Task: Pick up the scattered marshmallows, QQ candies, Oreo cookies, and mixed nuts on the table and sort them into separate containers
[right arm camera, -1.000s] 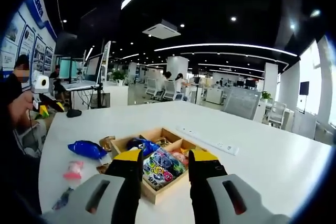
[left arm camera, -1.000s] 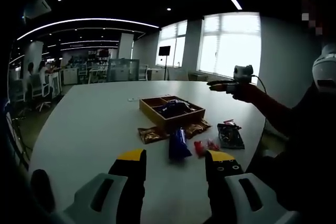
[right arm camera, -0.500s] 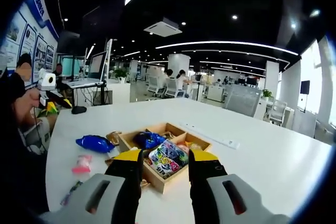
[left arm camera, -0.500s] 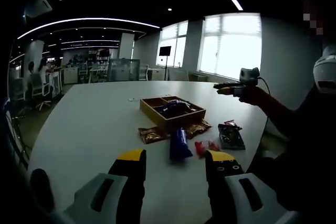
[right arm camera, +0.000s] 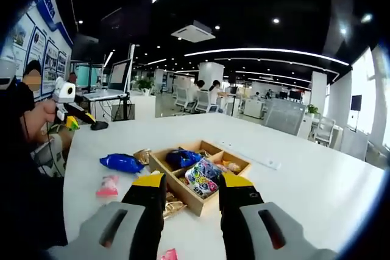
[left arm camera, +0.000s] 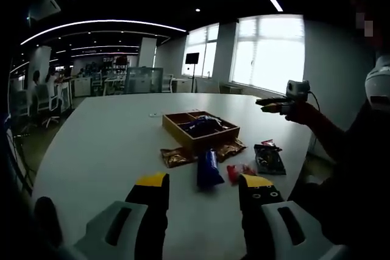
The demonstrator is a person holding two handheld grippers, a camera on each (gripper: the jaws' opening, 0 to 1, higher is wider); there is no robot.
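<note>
While both tools stay spread and carry nothing, the only change over the last second is in where they point. The right tool [right arm camera: 184, 194], jaws apart with clear air between them, has drifted so that the wooden tray [right arm camera: 214, 192] sits a little higher and more central in the right gripper view; its compartments already hold a blue packet [right arm camera: 183, 158] and a colourful candy bag [right arm camera: 203, 175]. Further out on the white surface [right arm camera: 317, 187] lie a loose blue packet [right arm camera: 123, 162], a pink sweet [right arm camera: 108, 185] and a gold wrapper [right arm camera: 172, 206] tucked against the tray's near wall.

The left tool [left arm camera: 203, 188] is likewise released and has barely shifted. Beyond its tips, in the left gripper view, a blue packet [left arm camera: 207, 167] lies nearest, with a red sweet [left arm camera: 239, 172] and a dark packet [left arm camera: 269, 158] beside it, gold wrappers [left arm camera: 177, 156] just in front of the tray [left arm camera: 201, 139], and the other tool [left arm camera: 281, 99] held high over the far edge.

Nothing on the surface has moved, so sorting has not advanced in this stretch; several snacks remain outside the tray, and the blue packet looks like the easiest next pick for the left tool.
</note>
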